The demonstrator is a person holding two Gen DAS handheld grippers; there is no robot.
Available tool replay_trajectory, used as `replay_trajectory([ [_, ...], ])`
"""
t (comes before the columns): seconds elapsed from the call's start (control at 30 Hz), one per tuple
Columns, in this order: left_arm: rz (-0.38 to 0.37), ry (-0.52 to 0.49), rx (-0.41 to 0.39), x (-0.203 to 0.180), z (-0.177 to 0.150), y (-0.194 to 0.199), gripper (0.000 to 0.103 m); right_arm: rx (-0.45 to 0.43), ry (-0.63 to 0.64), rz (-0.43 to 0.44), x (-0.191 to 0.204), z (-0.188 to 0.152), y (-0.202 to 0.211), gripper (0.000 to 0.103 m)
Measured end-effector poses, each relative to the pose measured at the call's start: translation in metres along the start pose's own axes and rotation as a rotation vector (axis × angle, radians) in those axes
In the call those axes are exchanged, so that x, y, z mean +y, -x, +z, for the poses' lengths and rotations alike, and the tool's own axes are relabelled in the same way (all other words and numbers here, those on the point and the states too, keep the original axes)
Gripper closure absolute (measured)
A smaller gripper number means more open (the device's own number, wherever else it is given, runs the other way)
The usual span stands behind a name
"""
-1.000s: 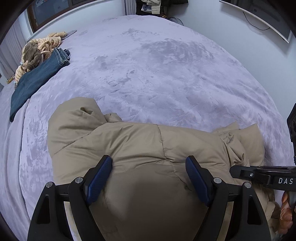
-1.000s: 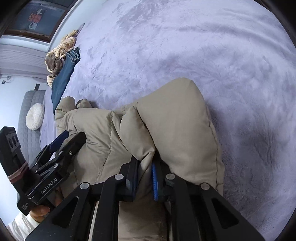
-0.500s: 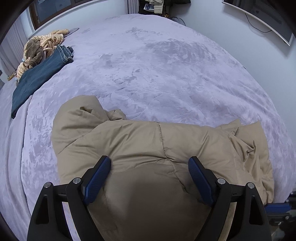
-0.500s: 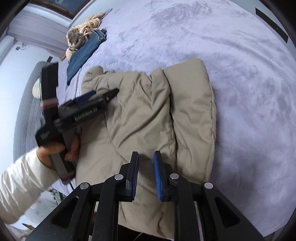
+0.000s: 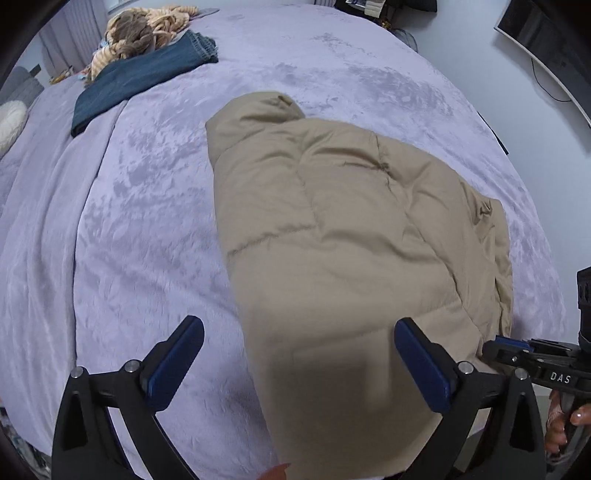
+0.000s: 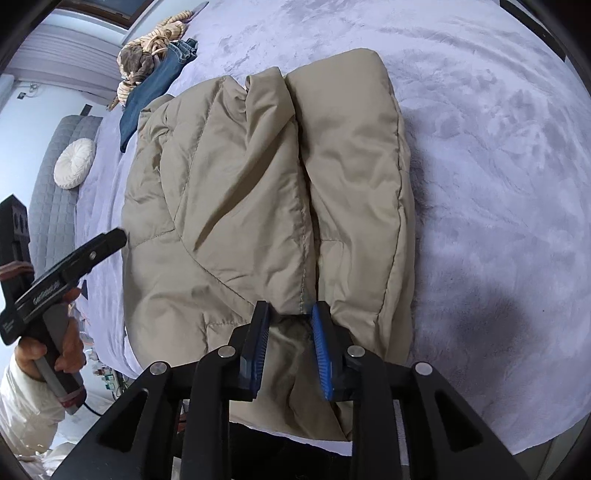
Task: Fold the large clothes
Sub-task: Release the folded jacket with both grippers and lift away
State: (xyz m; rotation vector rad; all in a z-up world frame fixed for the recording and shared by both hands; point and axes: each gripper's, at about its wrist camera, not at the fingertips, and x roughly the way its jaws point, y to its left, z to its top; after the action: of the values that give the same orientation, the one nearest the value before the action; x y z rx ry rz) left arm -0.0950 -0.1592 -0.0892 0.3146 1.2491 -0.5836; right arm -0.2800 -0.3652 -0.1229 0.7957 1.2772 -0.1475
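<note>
A tan puffer jacket [image 5: 351, 236] lies folded on the lavender bed [image 5: 147, 229], near its front edge. It also shows in the right wrist view [image 6: 266, 206], with a sleeve folded along its right side. My left gripper [image 5: 299, 365] is open wide and empty, hovering over the jacket's near left edge. My right gripper [image 6: 290, 341] stands partly open just above the jacket's near hem, with a fabric seam between the jaws but not clamped. The left gripper also shows at the left of the right wrist view [image 6: 110, 240].
Folded blue jeans [image 5: 144, 81] and a tan-and-brown striped garment [image 5: 147, 29] lie at the bed's far left. A white round cushion [image 6: 74, 168] rests on a grey quilted headboard [image 6: 51, 192]. A dark screen [image 5: 546, 40] hangs on the right wall.
My right gripper let go of the jacket's fold and opened a little. My left gripper swung left and back, so the jacket now sits to its right.
</note>
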Motion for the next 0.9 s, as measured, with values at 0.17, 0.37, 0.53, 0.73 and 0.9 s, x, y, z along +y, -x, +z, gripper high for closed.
replay_trajectory([
  [0.17, -0.026, 0.031, 0.019, 0.009, -0.020, 0.003, 0.000, 0.008, 0.012, -0.061, 0.014, -0.006, -0.004, 0.074],
  [0.37, -0.029, 0.054, 0.035, 0.020, -0.034, 0.006, 0.000, -0.050, -0.026, -0.074, 0.025, -0.010, 0.008, 0.049],
  [0.53, -0.050, 0.049, 0.029, 0.027, -0.044, 0.014, 0.000, -0.107, -0.033, -0.100, 0.043, -0.017, 0.018, 0.029],
  [0.73, -0.068, 0.027, 0.020, 0.038, -0.054, 0.020, 0.000, -0.175, -0.053, -0.115, 0.056, -0.036, 0.027, 0.022],
  [0.9, -0.077, 0.045, 0.024, 0.047, -0.058, 0.026, 0.000, -0.212, -0.087, -0.096, 0.050, -0.046, 0.044, 0.017],
])
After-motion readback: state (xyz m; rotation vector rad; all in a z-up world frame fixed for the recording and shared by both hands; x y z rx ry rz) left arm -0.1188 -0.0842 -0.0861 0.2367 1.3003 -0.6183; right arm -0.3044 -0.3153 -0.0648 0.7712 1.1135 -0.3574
